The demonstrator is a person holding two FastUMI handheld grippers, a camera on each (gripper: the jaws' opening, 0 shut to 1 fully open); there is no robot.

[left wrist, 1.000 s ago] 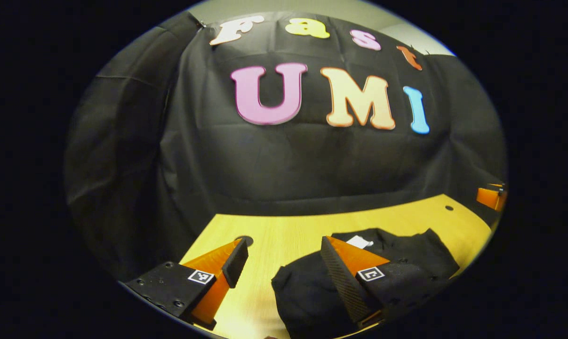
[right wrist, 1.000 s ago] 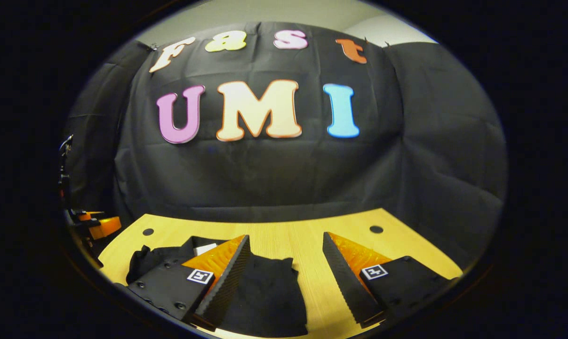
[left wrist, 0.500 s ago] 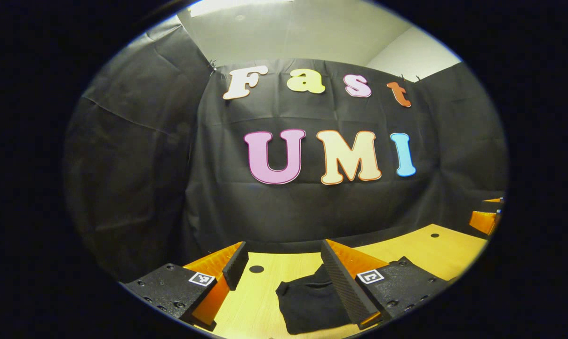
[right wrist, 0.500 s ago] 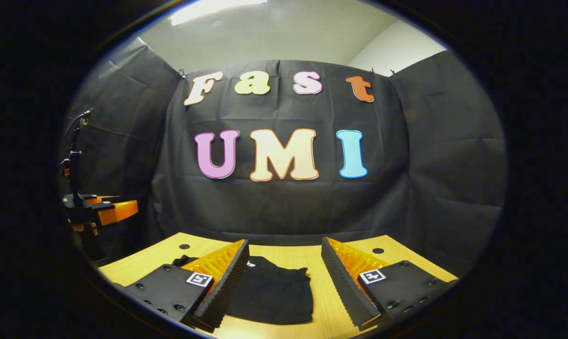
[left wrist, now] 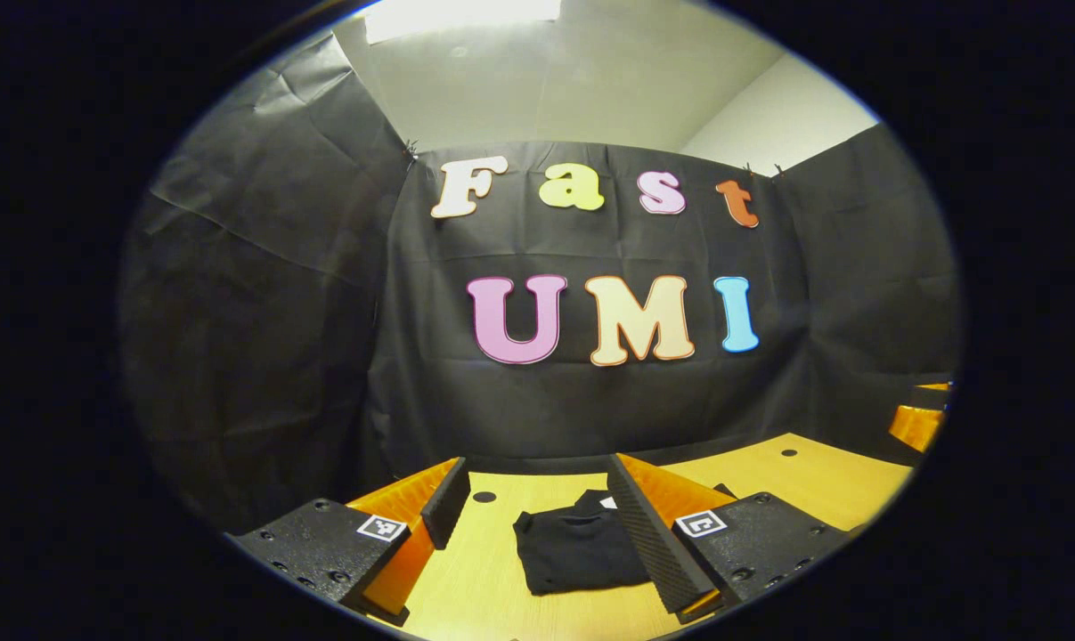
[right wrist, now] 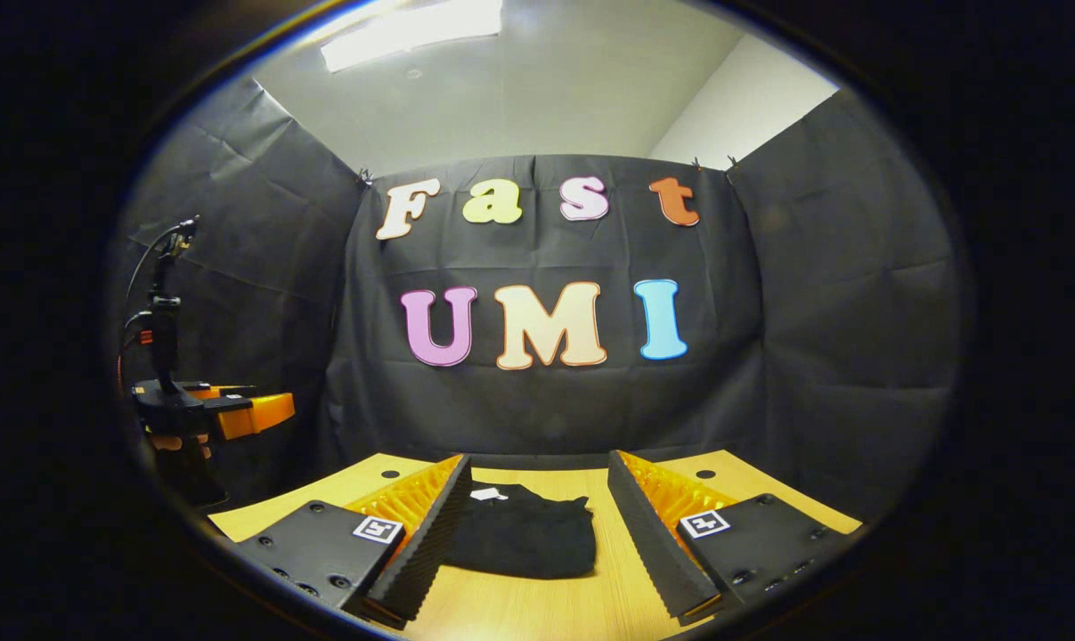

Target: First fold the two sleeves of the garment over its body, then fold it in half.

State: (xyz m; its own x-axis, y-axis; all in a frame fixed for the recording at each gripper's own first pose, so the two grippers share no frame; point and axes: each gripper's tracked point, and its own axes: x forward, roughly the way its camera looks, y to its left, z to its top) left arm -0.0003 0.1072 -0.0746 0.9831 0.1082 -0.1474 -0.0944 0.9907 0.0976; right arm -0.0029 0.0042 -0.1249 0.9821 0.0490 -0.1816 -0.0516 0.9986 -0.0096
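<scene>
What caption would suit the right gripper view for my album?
Open tongs hover above a black garment lying folded on the wooden table.

Bench (right wrist: 537, 614) bare wood around folded garment (right wrist: 524, 539); open strips left, right, near side of it. Garment low, flat (only thing lying on bench). Right tool (right wrist: 537, 512) wide open above bench, nothing between fingers. Left tool (left wrist: 530, 512) likewise open, clear of cloth. Booth wall (right wrist: 546, 409) closes far edge and both sides. Left tool also off bench's left edge (right wrist: 225, 414), well apart from garment.
</scene>
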